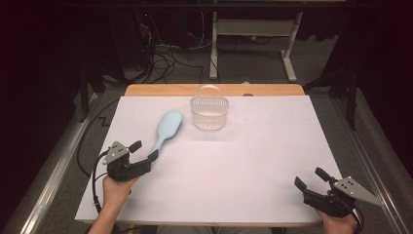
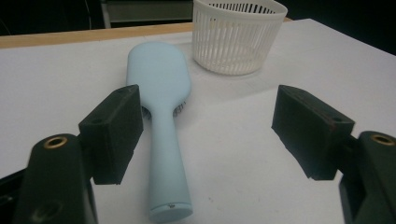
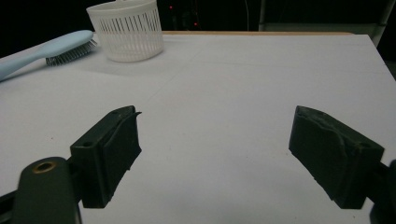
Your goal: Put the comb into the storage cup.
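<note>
On the table (image 1: 272,161), hairbrush (image 1: 165,129) handle points toward left gripper (image 1: 144,150).

Hairbrush (image 1: 165,128): pale blue, paddle type, lying flat, bristles down, on the left half of the table (image 1: 272,161). Its head points toward the far edge; its handle end points toward the near-left corner.

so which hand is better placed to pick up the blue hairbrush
Left. The left gripper is open right at the hairbrush handle, which lies between its jaws; the right gripper sits open at the far corner.
</note>
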Action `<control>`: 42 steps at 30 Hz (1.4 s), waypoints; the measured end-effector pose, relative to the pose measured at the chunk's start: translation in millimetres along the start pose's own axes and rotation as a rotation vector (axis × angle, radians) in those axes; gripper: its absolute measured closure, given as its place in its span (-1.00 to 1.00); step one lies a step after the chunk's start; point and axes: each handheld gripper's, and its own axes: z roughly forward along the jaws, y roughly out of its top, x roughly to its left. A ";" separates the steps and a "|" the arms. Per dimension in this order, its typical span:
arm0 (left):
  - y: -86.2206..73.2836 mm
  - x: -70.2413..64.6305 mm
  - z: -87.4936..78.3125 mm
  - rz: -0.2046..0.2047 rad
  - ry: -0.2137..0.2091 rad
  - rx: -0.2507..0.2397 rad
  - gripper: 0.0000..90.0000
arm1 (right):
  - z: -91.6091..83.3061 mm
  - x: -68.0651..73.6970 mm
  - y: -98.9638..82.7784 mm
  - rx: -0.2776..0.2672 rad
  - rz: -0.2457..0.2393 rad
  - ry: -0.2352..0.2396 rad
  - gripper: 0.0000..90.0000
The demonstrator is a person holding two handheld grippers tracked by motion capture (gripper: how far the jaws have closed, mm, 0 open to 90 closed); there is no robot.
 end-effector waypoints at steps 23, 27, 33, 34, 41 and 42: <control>6.4 0.4 19.9 0.009 0.000 0.052 -0.46 | 0.5 -0.3 -0.1 0.003 0.008 0.010 -0.63; 10.7 0.8 23.5 0.014 0.003 0.056 -0.46 | 0.3 -0.7 -0.2 0.001 0.010 0.010 -0.63; 17.3 0.3 28.7 0.025 0.002 0.064 -0.46 | 0.4 -0.8 -0.2 0.003 0.009 0.010 -0.63; 18.0 0.3 29.4 0.024 0.002 0.066 -0.46 | 0.5 -0.8 -0.3 0.004 0.009 0.011 -0.63; 20.2 0.3 35.4 0.023 0.001 0.076 -0.46 | 0.5 -0.9 -0.2 0.005 0.012 0.010 -0.63; 20.5 0.5 36.5 0.023 0.000 0.080 -0.46 | 0.5 -1.1 -0.3 0.003 0.013 0.012 -0.63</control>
